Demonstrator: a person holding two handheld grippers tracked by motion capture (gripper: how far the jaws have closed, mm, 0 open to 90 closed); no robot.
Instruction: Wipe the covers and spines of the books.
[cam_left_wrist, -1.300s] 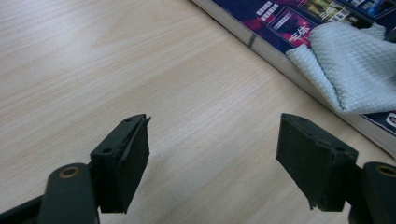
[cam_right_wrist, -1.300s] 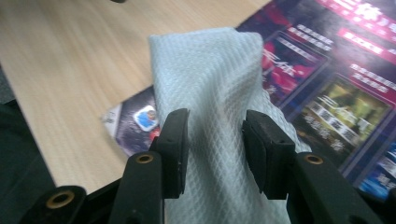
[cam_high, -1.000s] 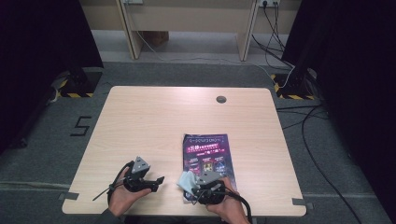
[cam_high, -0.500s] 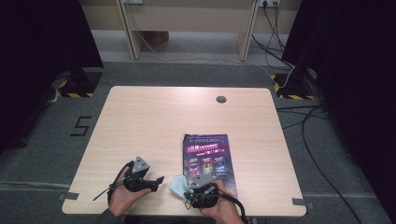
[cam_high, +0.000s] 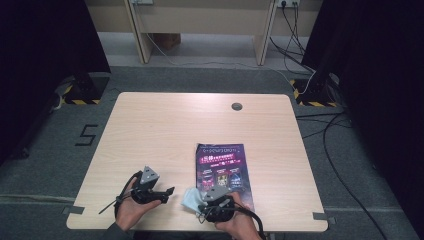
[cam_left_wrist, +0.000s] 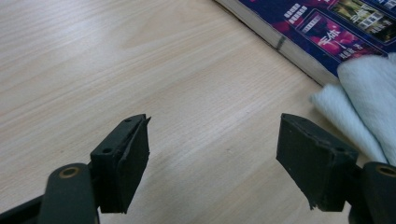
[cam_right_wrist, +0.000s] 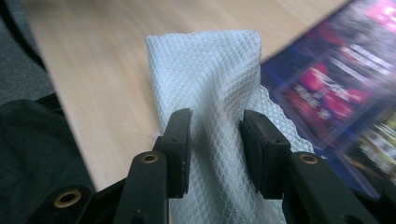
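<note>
Your right gripper (cam_right_wrist: 214, 135) has both jaws pressed onto a folded pale-blue cloth (cam_right_wrist: 210, 74), which rises between them at the centre of the right gripper view. In the high view the cloth (cam_high: 191, 198) lies at lower centre, overlapping the lower left corner of a dark magazine (cam_high: 223, 165) on the wooden table (cam_high: 165, 130). Your left gripper (cam_high: 167, 192), lower left of that frame, points toward the cloth; its jaws stand wide apart over bare wood with nothing between them. In the left gripper view the cloth (cam_left_wrist: 359, 93) sits at the right edge, touching the magazine's (cam_left_wrist: 336, 32) edge.
</note>
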